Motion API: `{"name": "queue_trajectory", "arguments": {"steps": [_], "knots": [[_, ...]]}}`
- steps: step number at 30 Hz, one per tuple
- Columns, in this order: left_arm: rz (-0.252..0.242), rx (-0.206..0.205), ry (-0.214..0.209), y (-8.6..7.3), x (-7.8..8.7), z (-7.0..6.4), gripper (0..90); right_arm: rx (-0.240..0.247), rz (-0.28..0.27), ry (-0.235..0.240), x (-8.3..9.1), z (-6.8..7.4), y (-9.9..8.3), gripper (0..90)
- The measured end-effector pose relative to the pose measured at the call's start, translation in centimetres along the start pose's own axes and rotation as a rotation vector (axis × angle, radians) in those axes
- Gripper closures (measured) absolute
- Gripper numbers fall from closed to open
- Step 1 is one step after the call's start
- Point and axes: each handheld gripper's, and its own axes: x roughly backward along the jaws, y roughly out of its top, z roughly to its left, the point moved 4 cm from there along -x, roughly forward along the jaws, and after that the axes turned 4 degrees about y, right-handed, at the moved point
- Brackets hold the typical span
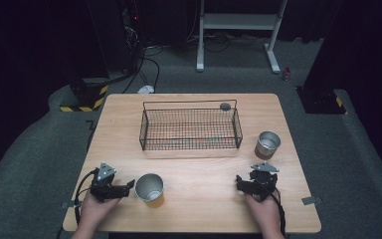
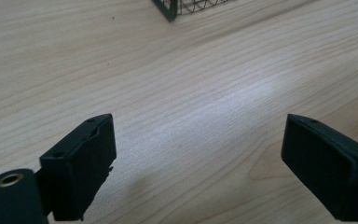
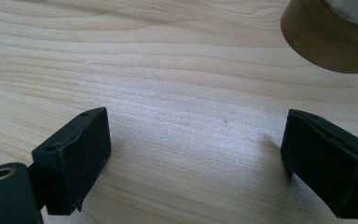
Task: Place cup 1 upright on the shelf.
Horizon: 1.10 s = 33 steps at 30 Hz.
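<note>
table: light wood, square top, grey carpet all round; your hands come in over the near edge.
left gripper: near-left part of the table, close to the near edge, your left hand behind it. Jaws spread wide, nothing between them. In the left gripper view it's bare wood between the pads.
right gripper: near-right part, your right hand on it, grey three-cornered plate on top. Jaws released here too; the right gripper view shows bare wood between the pads.
near cup: metal, upright, mouth up, standing near the near edge, left of centre. Just beside the left gripper's tips on their right; touching or a hair apart, can't tell from the high view. A yellow sliver at the right edge of the left gripper view is probably this cup, too little to be sure.
far cup: metal, upright, by the right edge, just off the basket's near-right corner. Its lower wall shows top right in the right gripper view, ahead of the jaws and apart from them.
basket: black wire, rectangular, centred toward the far edge, long side parallel to it. One corner shows at the top of the left gripper view.
dark round spot: at the basket's far-right corner; too small to say what it is.
</note>
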Motion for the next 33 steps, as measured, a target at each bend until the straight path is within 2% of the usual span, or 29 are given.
{"name": "queue_trajectory", "arguments": {"steps": [3,9,15,23,25,33], "knots": [[-0.008,-0.016,-0.007,0.3,0.5,-0.2,5.8,0.000,0.000,0.000,0.0,0.0,0.0,8.3],[-0.039,-0.007,-0.008,0.9,1.4,0.0,0.6,0.007,-0.002,-0.001,0.0,0.0,0.0,8.5],[-0.083,0.003,0.008,1.5,2.6,0.5,0.1,0.004,-0.002,-0.007,0.0,0.0,0.0,8.7],[-0.139,0.010,-0.001,2.5,4.1,0.6,0.1,0.005,-0.002,-0.007,0.0,0.0,0.0,8.7],[-0.167,0.011,-0.009,2.9,4.8,0.4,0.1,0.005,-0.002,-0.007,0.0,0.0,0.0,8.7],[-0.225,-0.007,-0.041,4.0,6.2,-0.8,0.1,0.004,-0.002,-0.007,0.0,0.0,0.0,8.6]]}}
